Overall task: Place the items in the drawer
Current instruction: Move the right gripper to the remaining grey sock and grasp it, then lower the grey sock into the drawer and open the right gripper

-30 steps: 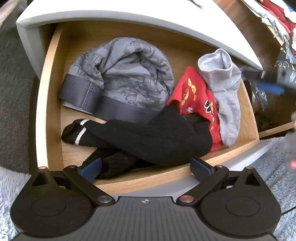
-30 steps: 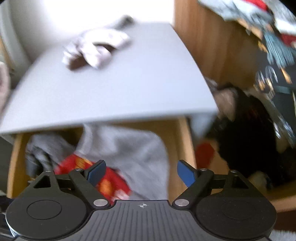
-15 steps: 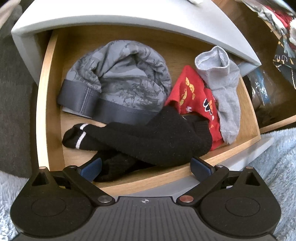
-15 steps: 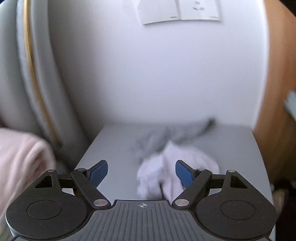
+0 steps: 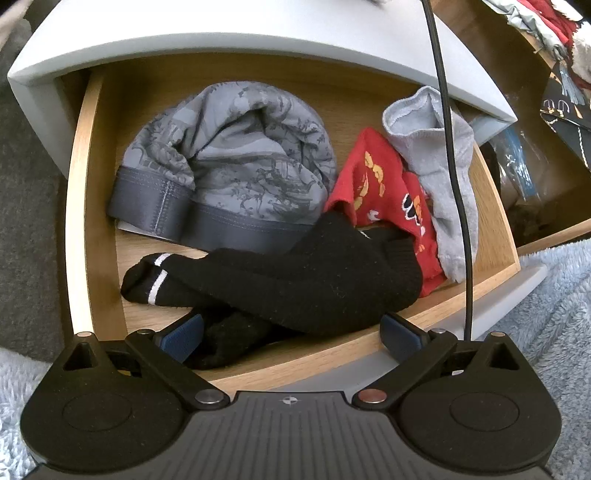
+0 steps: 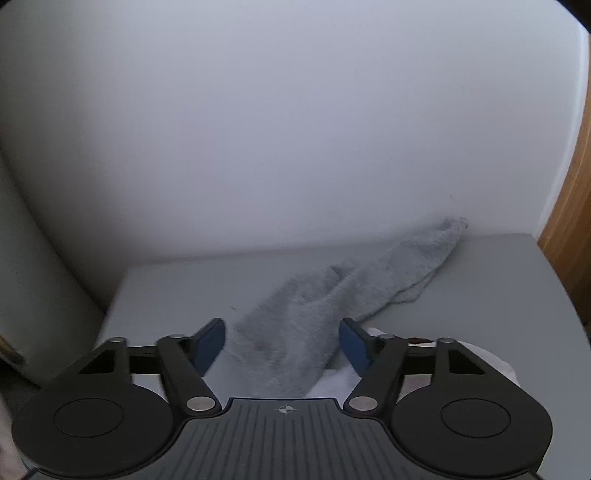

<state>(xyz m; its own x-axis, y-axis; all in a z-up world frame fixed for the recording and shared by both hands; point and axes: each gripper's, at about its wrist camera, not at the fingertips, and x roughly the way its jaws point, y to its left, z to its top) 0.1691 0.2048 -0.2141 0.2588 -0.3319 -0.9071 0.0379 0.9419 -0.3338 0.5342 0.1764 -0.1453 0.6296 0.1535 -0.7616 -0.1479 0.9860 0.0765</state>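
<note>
The wooden drawer (image 5: 79,206) stands pulled out under the grey cabinet top (image 5: 236,33). Inside lie rolled grey patterned underwear (image 5: 236,162), a black sock (image 5: 295,284), a red patterned sock (image 5: 384,192) and a grey sock (image 5: 432,147). My left gripper (image 5: 291,332) hovers open at the drawer's front edge, over the black sock. In the right wrist view my right gripper (image 6: 282,345) is open and low on the cabinet top (image 6: 177,284), its blue pads either side of a grey sock (image 6: 332,299). A white cloth item (image 6: 476,363) lies under its right finger.
A black cable (image 5: 448,147) hangs down across the drawer's right side. Right of the drawer, a wooden shelf (image 5: 550,229) holds bags and clothes. Fluffy pale-blue carpet (image 5: 561,295) lies in front. A white wall (image 6: 295,129) backs the cabinet top, with a wooden panel (image 6: 570,221) at right.
My right gripper swung up from the drawer to the cabinet top and dropped closer, bracketing the grey sock. The left gripper stayed almost still; a cable now hangs across its view.
</note>
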